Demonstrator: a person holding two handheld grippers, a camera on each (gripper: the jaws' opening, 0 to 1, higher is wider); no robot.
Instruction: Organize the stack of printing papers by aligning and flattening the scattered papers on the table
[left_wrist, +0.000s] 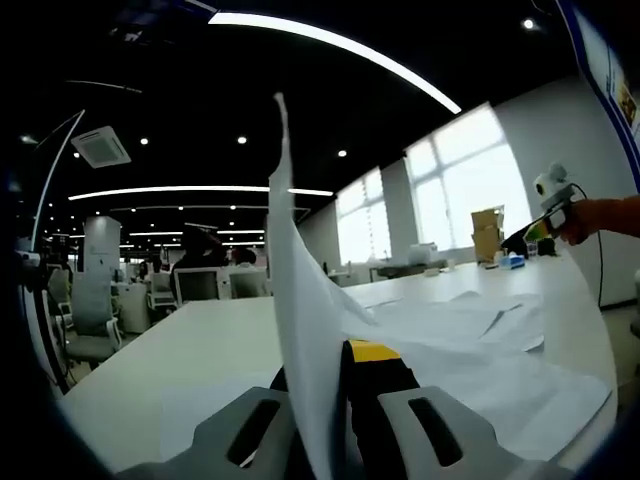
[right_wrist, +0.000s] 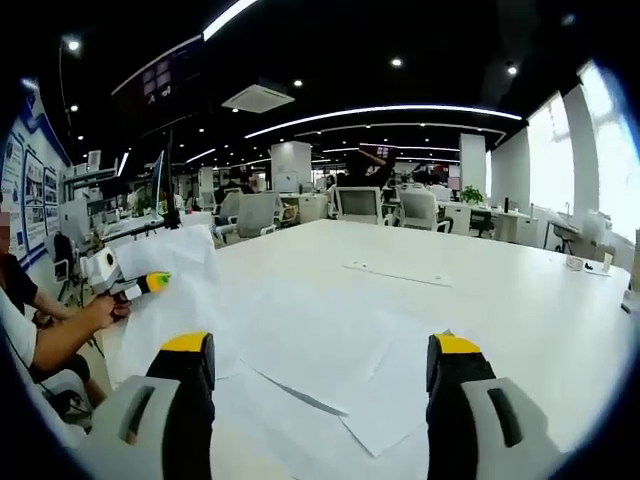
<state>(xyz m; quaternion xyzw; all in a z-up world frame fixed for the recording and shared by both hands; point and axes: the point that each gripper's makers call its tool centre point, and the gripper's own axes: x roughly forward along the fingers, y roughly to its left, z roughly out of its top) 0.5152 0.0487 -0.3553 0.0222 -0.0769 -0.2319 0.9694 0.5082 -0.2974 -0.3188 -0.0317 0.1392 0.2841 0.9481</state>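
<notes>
A white sheet of paper (left_wrist: 300, 300) stands upright out of my left gripper (left_wrist: 332, 378), whose jaws are shut on its lower edge. Several more sheets (left_wrist: 470, 350) lie loosely overlapped on the white table (left_wrist: 200, 340) to the right. In the right gripper view the scattered sheets (right_wrist: 320, 350) spread out just ahead of my right gripper (right_wrist: 322, 350), which hovers open above them with nothing between its yellow-tipped fingers (right_wrist: 190, 345). At the left of that view a hand holds the left gripper (right_wrist: 130, 285) with the raised sheet (right_wrist: 175, 255).
A cardboard box (left_wrist: 487, 232) and small items (left_wrist: 512, 260) stand at the table's far end. A flat strip (right_wrist: 398, 273) lies mid-table. Office chairs (right_wrist: 360, 205) and desks ring the table. A person (right_wrist: 40, 330) sits at the left edge.
</notes>
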